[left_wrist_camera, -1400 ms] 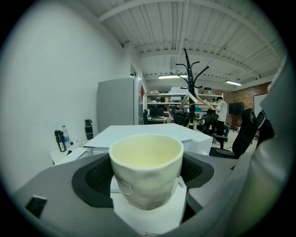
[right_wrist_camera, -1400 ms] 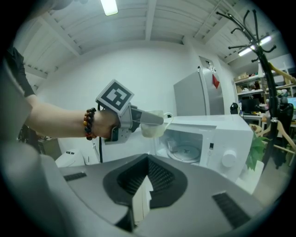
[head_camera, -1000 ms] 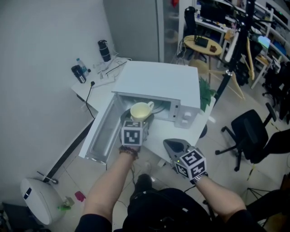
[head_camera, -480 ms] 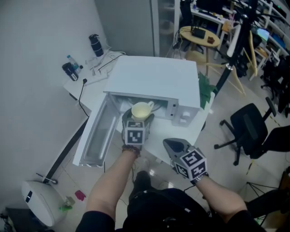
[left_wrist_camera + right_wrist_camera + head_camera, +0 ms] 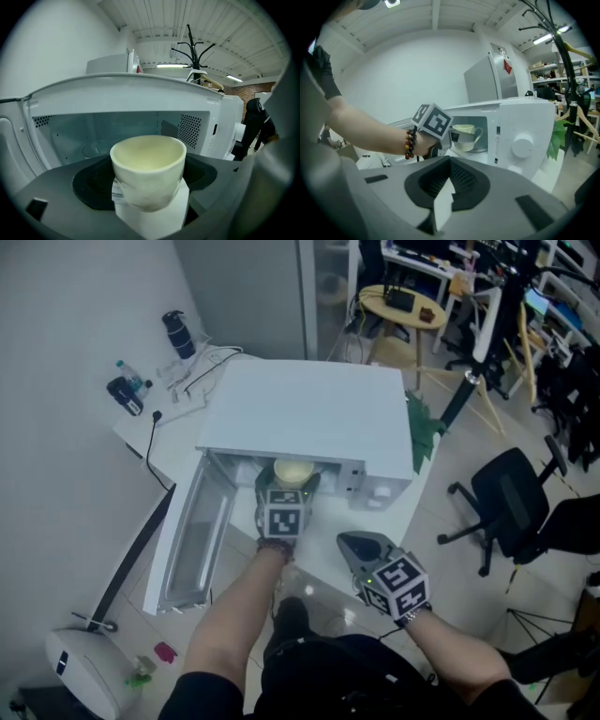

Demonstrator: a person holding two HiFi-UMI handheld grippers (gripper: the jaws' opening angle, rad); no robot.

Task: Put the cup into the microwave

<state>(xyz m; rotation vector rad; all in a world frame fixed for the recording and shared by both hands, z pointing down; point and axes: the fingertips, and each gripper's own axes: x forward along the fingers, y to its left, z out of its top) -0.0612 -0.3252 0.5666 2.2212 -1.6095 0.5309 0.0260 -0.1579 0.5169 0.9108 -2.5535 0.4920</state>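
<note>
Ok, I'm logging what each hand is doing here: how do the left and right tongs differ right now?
The left tongs are shut on the cream cup; the right tongs are shut on nothing. The left tongs reach into the mouth of the open microwave; the right tongs are held back from it, near the person's body. Both carry a marker cube.

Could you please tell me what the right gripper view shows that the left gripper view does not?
Only the right gripper view shows the handle on the cup, the knob on the microwave, the bead bracelet, and the right gripper, jaws together and empty. Only the left gripper view shows the cup's pale inside and the microwave's perforated inner wall. Both show the cup held by the left gripper at the microwave's opening.
</note>
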